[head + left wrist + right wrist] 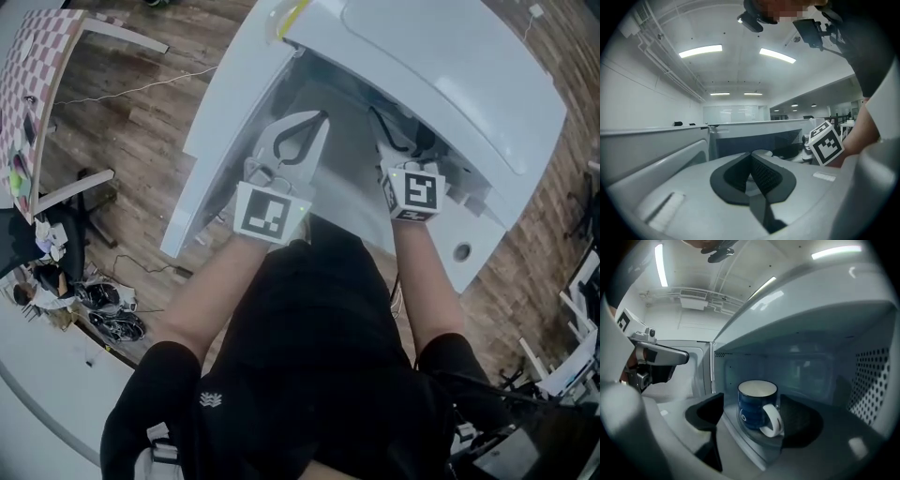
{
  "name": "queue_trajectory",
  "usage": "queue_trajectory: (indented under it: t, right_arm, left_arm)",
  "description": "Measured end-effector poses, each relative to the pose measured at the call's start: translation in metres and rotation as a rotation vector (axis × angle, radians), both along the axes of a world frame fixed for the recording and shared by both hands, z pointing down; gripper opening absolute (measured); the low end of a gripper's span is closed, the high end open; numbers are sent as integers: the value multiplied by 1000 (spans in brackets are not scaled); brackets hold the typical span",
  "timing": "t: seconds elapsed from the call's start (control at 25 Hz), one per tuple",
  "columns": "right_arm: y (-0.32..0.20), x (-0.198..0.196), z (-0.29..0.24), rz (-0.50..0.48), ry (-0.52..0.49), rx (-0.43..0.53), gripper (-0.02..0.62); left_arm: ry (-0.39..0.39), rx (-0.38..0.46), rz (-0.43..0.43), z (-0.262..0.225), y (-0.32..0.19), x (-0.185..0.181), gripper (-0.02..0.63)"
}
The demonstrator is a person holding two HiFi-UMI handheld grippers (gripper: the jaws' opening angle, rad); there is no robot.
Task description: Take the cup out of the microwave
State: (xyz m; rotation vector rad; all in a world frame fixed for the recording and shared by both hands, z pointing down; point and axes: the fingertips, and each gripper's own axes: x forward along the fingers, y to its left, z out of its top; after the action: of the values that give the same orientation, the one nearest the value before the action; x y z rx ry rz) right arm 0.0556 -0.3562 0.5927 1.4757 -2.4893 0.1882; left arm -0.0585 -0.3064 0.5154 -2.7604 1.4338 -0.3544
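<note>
A blue cup (757,409) with a white handle and white inside stands upright inside the white microwave (450,66), on its glass plate. My right gripper (754,403) reaches into the cavity, open, with its dark pads on either side of the cup and apart from it. From the head view the cup is hidden under the microwave's top, and my right gripper (389,127) pokes into the opening. My left gripper (317,124) hovers next to the open door (225,141), shut with nothing in it; its pads (761,176) meet in the left gripper view.
The microwave door swings out to the left of the cavity. The perforated side wall (876,385) stands to the right of the cup. A checked table (37,75) and cables (103,314) sit on the wooden floor at the left.
</note>
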Motion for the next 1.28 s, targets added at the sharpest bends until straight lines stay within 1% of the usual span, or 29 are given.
queue_trajectory:
  t: [0.2, 0.32, 0.6, 0.96, 1.12, 1.2, 1.28]
  right_arm:
    - [-10, -4, 11, 11, 8, 0, 410]
    - [-18, -7, 19, 8, 12, -4, 422]
    - [-39, -7, 28, 17, 16, -23, 422]
    - [-52, -7, 39, 42, 23, -29, 422]
    - [-53, -8, 40, 32, 43, -12, 419]
    - [-52, -9, 39, 18, 46, -9, 394]
    - [-51, -9, 39, 5, 44, -13, 393]
  left_arm:
    - [2, -8, 4, 9, -5, 4, 3]
    - [2, -16, 8, 16, -8, 4, 3]
    - [0, -56, 17, 24, -13, 8, 3]
    - [6, -72, 14, 25, -18, 7, 3]
    - [-1, -64, 14, 23, -19, 5, 3]
    - [-1, -64, 11, 23, -19, 4, 3]
    - [-3, -68, 10, 23, -17, 4, 3]
